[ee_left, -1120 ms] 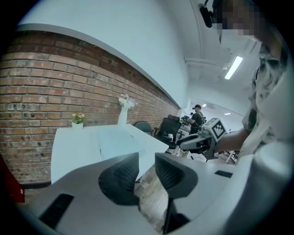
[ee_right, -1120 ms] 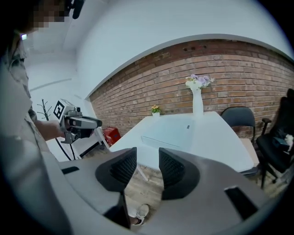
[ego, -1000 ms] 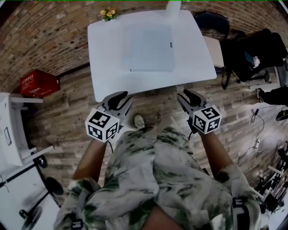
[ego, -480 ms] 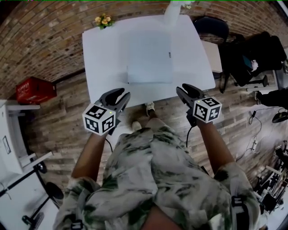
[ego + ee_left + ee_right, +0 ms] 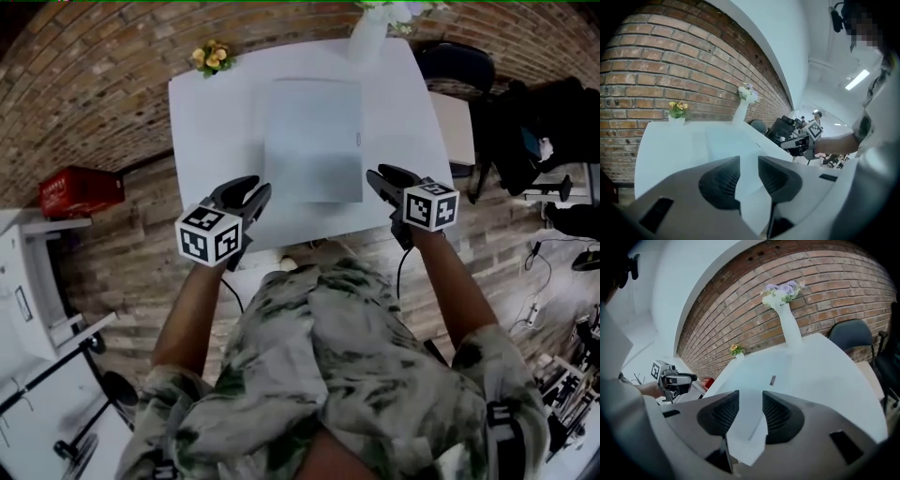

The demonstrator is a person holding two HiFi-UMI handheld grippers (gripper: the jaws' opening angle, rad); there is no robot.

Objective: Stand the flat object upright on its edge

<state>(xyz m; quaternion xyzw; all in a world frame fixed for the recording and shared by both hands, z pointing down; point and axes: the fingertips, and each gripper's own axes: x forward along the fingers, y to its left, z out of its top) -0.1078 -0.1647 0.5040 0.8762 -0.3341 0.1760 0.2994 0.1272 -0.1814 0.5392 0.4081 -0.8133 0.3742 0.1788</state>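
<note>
The left gripper (image 5: 255, 187) and right gripper (image 5: 375, 175) gaped empty near the thin pale-grey rectangular slab (image 5: 314, 141), which might skid across the white table (image 5: 206, 131) if tipped unevenly.

From my seat the head view is evenly lit but flat, with a cool cast. The white table (image 5: 216, 122) comes close to washing out. The pale flat object (image 5: 314, 139) on it stands out mainly by a soft shadow along its near edge. Straight lines bow hard toward the frame's edges. Both gripper views fall off to black in the corners. The left gripper view catches a bright ceiling strip light (image 5: 859, 79) and a blown-out room beyond, while the brick wall (image 5: 656, 61) reads sharp. The left gripper (image 5: 749, 161) and right gripper (image 5: 750, 394) loom close to their lenses, dark and slightly soft.
</note>
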